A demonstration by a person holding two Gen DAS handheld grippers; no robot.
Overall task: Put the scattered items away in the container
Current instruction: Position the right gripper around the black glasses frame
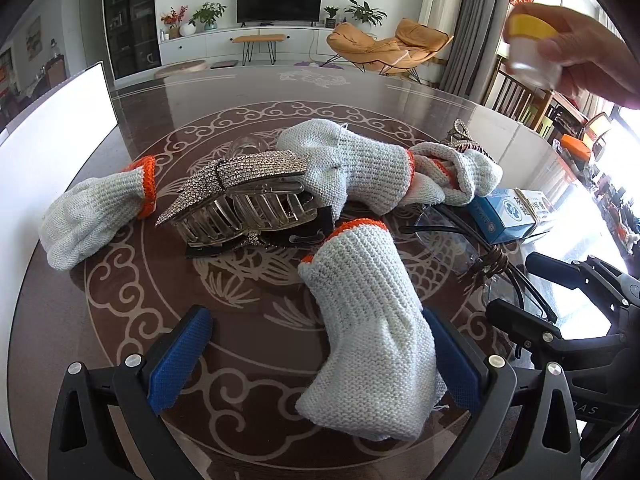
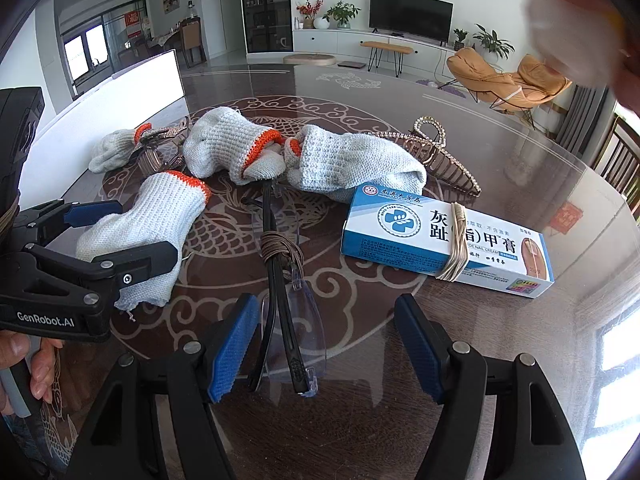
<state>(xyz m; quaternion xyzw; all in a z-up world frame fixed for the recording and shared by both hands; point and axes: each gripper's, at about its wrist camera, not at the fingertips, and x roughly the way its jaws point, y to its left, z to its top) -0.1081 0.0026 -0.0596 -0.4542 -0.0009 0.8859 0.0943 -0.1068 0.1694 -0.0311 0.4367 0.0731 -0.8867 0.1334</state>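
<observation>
Tabletop [image 1: 248, 92]: glove [image 1: 372, 320] between left fingers [image 1: 180, 356]

knitted gloves [image 2: 224, 148]: four counted
hair claws [image 1: 240, 196]: two counted
folded glasses [image 2: 286, 300]: one pair counted
cream box [image 2: 444, 238]: one counted

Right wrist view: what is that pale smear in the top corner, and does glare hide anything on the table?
Right wrist view: the smear is motion-blurred, unidentifiable here; window glare washes out the table edge. Left wrist view: a blurred hand holds a yellow-capped bottle; glare whitens the right edge.
</observation>
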